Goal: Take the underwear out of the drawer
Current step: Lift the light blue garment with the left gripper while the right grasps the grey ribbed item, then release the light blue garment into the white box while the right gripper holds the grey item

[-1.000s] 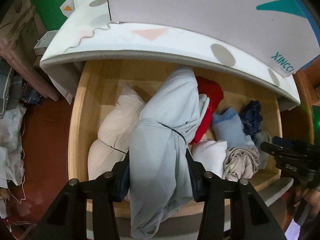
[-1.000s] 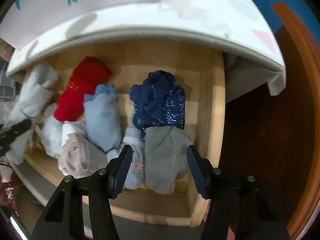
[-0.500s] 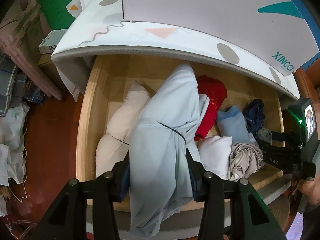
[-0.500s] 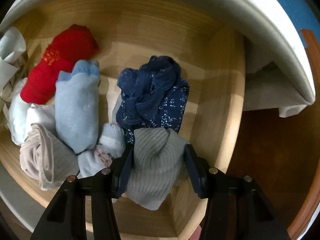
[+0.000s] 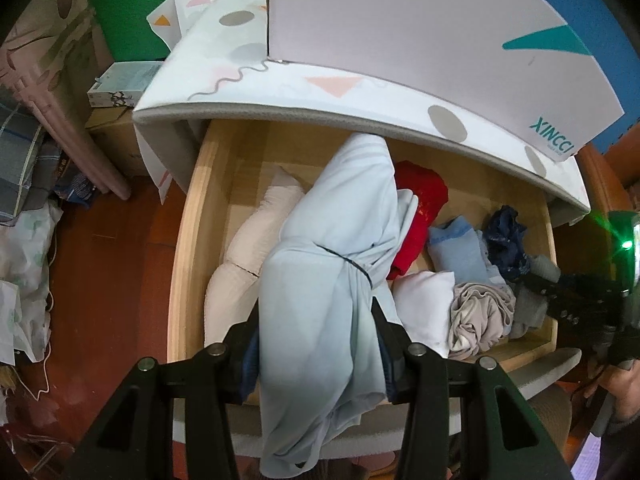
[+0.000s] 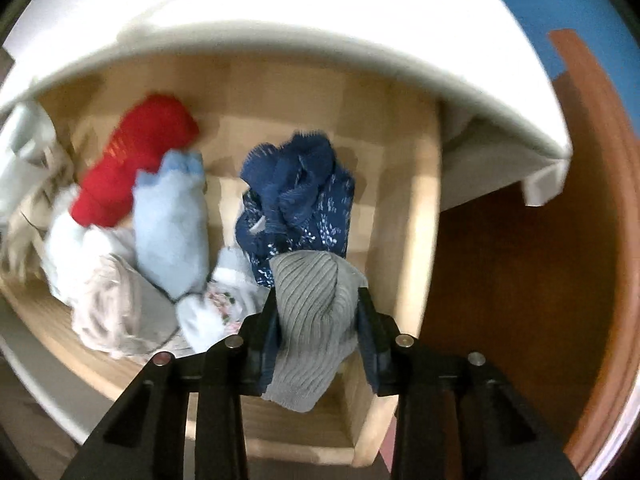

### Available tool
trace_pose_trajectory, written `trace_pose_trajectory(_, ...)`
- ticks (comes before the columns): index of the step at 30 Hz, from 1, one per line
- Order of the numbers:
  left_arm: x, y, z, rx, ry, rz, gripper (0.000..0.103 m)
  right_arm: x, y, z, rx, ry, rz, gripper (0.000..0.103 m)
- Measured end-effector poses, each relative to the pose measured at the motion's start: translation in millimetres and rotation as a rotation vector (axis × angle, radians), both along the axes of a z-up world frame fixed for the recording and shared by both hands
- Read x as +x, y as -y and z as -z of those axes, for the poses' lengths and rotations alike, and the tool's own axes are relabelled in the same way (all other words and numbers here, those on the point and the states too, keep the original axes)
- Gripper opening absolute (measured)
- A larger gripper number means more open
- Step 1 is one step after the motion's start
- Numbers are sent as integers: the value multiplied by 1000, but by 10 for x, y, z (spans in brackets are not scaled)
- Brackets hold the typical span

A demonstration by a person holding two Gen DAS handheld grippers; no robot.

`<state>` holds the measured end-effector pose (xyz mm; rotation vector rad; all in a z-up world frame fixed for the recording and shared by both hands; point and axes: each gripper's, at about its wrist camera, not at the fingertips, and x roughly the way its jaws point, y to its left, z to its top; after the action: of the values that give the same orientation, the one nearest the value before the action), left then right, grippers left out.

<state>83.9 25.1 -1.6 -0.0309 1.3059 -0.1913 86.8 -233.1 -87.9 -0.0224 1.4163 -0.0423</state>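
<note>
A wooden drawer [image 5: 188, 248] stands open under a white patterned mattress. My left gripper [image 5: 318, 340] is shut on a long pale blue garment [image 5: 332, 264] tied with a dark band, held above the drawer's front. My right gripper [image 6: 318, 316] is shut on a grey ribbed rolled garment [image 6: 314, 304] at the drawer's front right corner; it also shows in the left wrist view [image 5: 576, 300]. Rolled pieces lie in the drawer [image 6: 416, 240]: red [image 6: 132, 164], light blue [image 6: 170, 228], navy patterned [image 6: 300, 200], beige [image 6: 108, 304], white floral [image 6: 218, 300].
Cream rolled bundles [image 5: 244, 264] fill the drawer's left half. A white shoe box marked XINCCI [image 5: 440, 40] lies on the mattress [image 5: 320, 96]. Bags and clothes are heaped on the red-brown floor at left [image 5: 24, 240]. A brown wooden frame [image 6: 592, 240] borders the right.
My right gripper closed on the grey ribbed garment and lifted it slightly; its view is blurred by motion. My left gripper drew back and up with the pale blue garment.
</note>
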Motion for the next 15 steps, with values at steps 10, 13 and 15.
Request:
trace_pose_trajectory(10,-83,-108,-196,-13,31,-6,47,-250,-15,-43,149,26,17,32)
trace_pose_trajectory(13,-103,-139,-300,-16,47,-10,47,-223,-104,-190,144,8,31,33)
trace_pose_trajectory(15,-110,-168,-378,-14,61,-10,47,-215,-114,-180,147,1,36,36)
